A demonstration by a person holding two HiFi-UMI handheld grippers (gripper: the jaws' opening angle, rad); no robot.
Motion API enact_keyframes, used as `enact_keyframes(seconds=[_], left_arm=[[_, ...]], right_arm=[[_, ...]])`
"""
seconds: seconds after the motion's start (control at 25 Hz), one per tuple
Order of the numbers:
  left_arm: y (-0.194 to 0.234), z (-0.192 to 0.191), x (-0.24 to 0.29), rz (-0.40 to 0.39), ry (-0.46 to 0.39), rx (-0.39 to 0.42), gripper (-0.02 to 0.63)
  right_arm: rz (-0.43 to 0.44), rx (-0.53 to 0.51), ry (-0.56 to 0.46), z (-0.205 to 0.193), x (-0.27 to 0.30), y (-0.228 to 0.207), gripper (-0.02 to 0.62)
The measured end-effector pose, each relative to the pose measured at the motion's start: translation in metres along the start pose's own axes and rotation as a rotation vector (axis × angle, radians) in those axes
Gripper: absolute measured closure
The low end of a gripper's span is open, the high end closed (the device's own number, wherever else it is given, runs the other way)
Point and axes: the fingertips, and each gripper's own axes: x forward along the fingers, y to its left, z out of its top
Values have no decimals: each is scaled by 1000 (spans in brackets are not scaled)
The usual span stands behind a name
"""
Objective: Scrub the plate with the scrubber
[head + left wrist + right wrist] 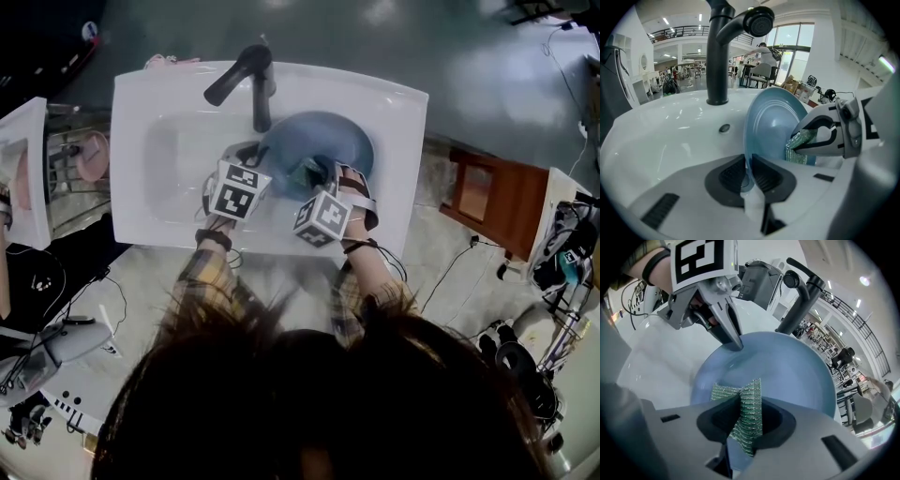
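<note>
A blue plate (328, 150) stands tilted in the white sink (169, 178), under the black faucet (246, 77). My left gripper (749, 174) is shut on the plate's rim (752, 126), holding it on edge. My right gripper (743, 420) is shut on a green sparkly scrubber (747, 406), which presses against the plate's face (787, 371). In the left gripper view the right gripper's fingers (820, 138) hold the scrubber (799, 145) on the plate's lower right. In the right gripper view the left gripper's fingers (726, 326) pinch the plate's far rim.
The faucet column (717, 61) rises behind the plate, with the overflow hole (724, 128) near it. A wooden stool (497, 202) stands right of the sink, and a pink item (94, 155) lies to its left. Cables and gear lie on the floor.
</note>
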Motion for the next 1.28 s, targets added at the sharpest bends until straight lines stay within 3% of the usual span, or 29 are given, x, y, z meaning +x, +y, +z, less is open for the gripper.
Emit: enact_keyframes(seconds=[0.56,0.88,1.28], left_arm=[[3,-6,2,1,6,-18,561],[0,-4,-1,42,19,15,558],[11,15,-18,54,-9,-17,518]], right_arm=[[-82,15,60,-24,-10,-42,488],[-170,99,-10,-3,-30,-85,486],[-195,187,-93,17,-63,-105,489]])
